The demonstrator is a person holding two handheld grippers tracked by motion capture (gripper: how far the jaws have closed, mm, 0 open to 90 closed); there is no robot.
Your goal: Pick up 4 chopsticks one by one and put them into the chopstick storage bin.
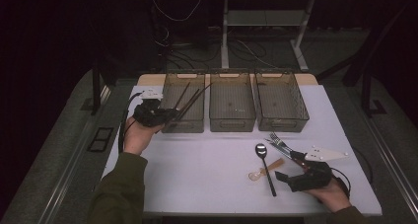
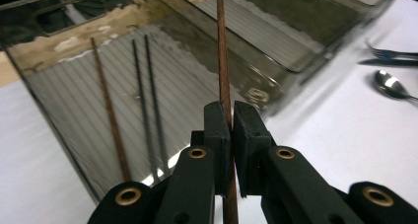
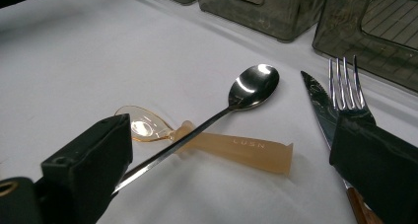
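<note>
Left gripper (image 2: pixel 231 135) clamped on brown chopstick (image 2: pixel 222 61). Chopstick held at near rim of left bin (image 1: pixel 170 127), long axis pointing ahead over bin, tip above three sticks (image 2: pixel 143 105) lying inside. Right gripper (image 3: pixel 231 179) spread apart, straddling spoon (image 3: pixel 246 88) handle.

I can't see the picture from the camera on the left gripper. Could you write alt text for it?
Two black jaws of the left gripper are shut on a thin brown wooden chopstick, held over a smoky clear plastic bin on a white table. Inside the bin lie another brown chopstick and two dark ones; a steel spoon sits at far right.
</note>
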